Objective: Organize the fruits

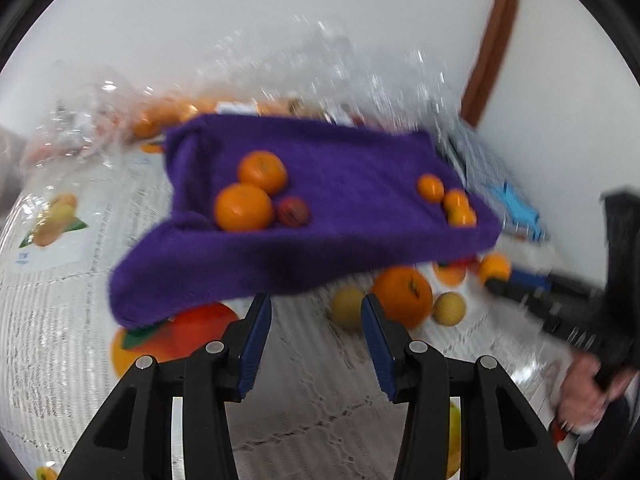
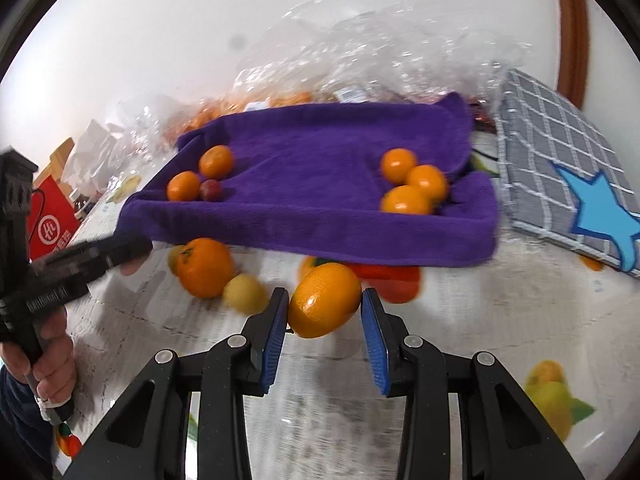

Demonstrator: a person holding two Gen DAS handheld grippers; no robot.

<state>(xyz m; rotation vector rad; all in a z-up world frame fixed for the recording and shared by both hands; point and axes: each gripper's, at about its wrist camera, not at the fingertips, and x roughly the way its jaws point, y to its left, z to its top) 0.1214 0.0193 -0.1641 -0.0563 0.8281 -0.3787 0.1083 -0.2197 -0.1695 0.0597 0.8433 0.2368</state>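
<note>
A purple towel [image 1: 340,184] [image 2: 312,184] lies on the table. On it are two oranges [image 1: 244,206] with a small red fruit [image 1: 293,211] at the left and three small oranges [image 1: 452,200] [image 2: 416,184] at the right. My right gripper [image 2: 325,304] holds an orange [image 2: 324,306] between its fingers in front of the towel. My left gripper [image 1: 316,312] is open and empty near the towel's front edge. A large orange [image 1: 402,296] [image 2: 205,266] and two yellow fruits [image 1: 449,309] [image 2: 245,294] lie loose on the table.
Crinkled clear plastic bags [image 2: 360,52] with more fruit lie behind the towel. A grey checked cloth with a blue star [image 2: 568,176] lies at the right. A red box [image 2: 50,220] stands at the left. The tablecloth [image 1: 60,280] is printed with fruit pictures.
</note>
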